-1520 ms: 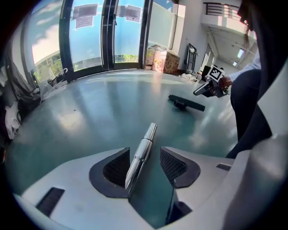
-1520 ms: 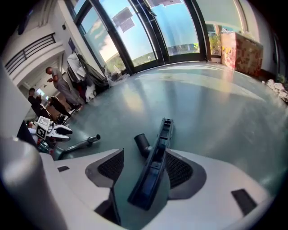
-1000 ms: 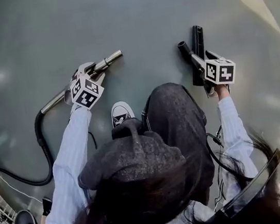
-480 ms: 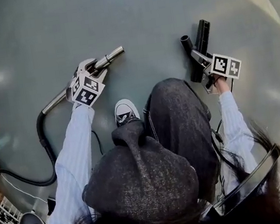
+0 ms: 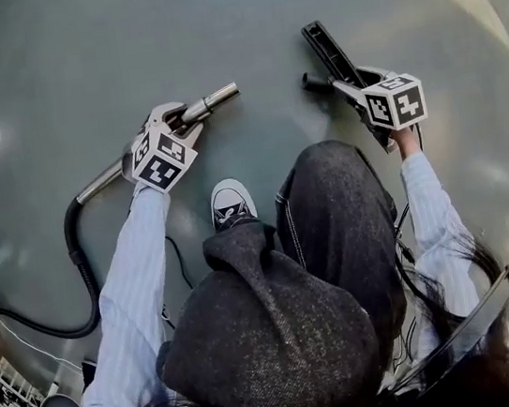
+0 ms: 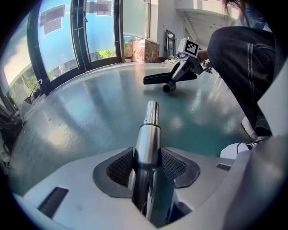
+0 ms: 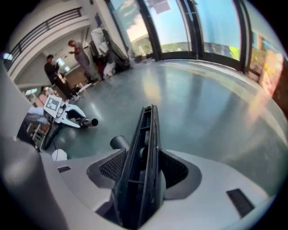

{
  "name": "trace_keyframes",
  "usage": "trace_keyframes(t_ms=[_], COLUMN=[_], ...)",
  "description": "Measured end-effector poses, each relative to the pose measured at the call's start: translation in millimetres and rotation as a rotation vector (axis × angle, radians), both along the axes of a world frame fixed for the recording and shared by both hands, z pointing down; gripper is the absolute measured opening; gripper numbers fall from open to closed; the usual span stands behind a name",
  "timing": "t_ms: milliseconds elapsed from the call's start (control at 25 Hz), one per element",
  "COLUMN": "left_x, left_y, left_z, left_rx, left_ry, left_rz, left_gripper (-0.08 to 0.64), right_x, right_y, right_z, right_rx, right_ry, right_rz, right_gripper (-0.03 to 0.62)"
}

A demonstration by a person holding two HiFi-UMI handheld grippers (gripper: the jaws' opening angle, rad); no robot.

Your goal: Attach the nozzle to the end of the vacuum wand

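Crouching over a grey-green floor, a person holds one tool in each hand. The left hand-held gripper is clamped on the vacuum wand. In the left gripper view both pads press the shiny metal tube, which runs out past the jaws with its open end free. Behind the grip the wand joins a black hose that curves away over the floor towards the person's left.

The right hand-held gripper has the black nozzle between its jaws. They have just been closing, and in the right gripper view the pads lie against the nozzle's long narrow body, held edge-on. Its short round neck sticks out sideways towards the wand.

Wand tip and nozzle neck are well apart, with bare floor between them, and are not joined. A white-toed shoe rests on the floor below the gap, beside the person's bent knee.
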State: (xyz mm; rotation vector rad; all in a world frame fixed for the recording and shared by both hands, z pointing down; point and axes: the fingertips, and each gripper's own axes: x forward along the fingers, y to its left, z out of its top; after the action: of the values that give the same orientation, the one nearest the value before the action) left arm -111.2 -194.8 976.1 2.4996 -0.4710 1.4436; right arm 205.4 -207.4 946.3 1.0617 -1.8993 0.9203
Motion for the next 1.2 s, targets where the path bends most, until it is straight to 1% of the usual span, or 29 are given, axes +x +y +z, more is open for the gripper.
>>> trace_keyframes(t_ms=[80, 120, 160, 280, 360, 440, 520, 560, 640, 720, 840, 1040, 1200], left_x=[4, 9, 16, 42, 53, 49, 37, 33, 35, 48, 62, 37, 38], left_y=[2, 1, 1, 0, 3, 12, 21, 24, 25, 21, 20, 29, 30], left_z=[-2, -4, -8, -24, -27, -18, -7, -5, -7, -14, -20, -13, -11], left_rx=[0.007, 0.013, 0.018, 0.026, 0.020, 0.006, -0.013, -0.021, -0.028, -0.027, -0.025, -0.013, -0.009], left_ry=[0.009, 0.013, 0.017, 0.029, 0.031, 0.022, 0.011, 0.007, 0.001, -0.006, -0.004, -0.010, -0.012], left_rz=[0.015, 0.020, 0.025, 0.050, 0.069, 0.081, 0.090, 0.094, 0.103, 0.111, 0.125, 0.147, 0.155], left_gripper=[0.190, 0.190, 0.190, 0.190, 0.190, 0.190, 0.189, 0.189, 0.189, 0.187, 0.186, 0.184, 0.183], right_x=[-25, -36, -46, -64, -73, -88, -106, -111, -112, -100, -89, -119, -118], right_y=[-10, -15, -19, -29, -29, -20, -10, -8, -9, -15, -17, -9, -9], right_z=[-1, -3, -6, -27, -37, -34, -27, -25, -29, -35, -36, -27, -28], right_rx=[0.023, 0.035, 0.047, 0.096, 0.124, 0.133, 0.134, 0.137, 0.147, 0.157, 0.160, 0.178, 0.178], right_ry=[0.060, 0.072, 0.065, 0.019, 0.017, 0.021, 0.026, 0.030, 0.036, 0.040, 0.035, 0.064, 0.084], right_rz=[-0.117, -0.163, -0.193, -0.230, -0.272, -0.338, -0.399, -0.413, -0.404, -0.390, -0.411, -0.453, -0.461], right_gripper=[0.252, 0.252, 0.252, 0.250, 0.250, 0.250, 0.250, 0.250, 0.250, 0.250, 0.250, 0.250, 0.250])
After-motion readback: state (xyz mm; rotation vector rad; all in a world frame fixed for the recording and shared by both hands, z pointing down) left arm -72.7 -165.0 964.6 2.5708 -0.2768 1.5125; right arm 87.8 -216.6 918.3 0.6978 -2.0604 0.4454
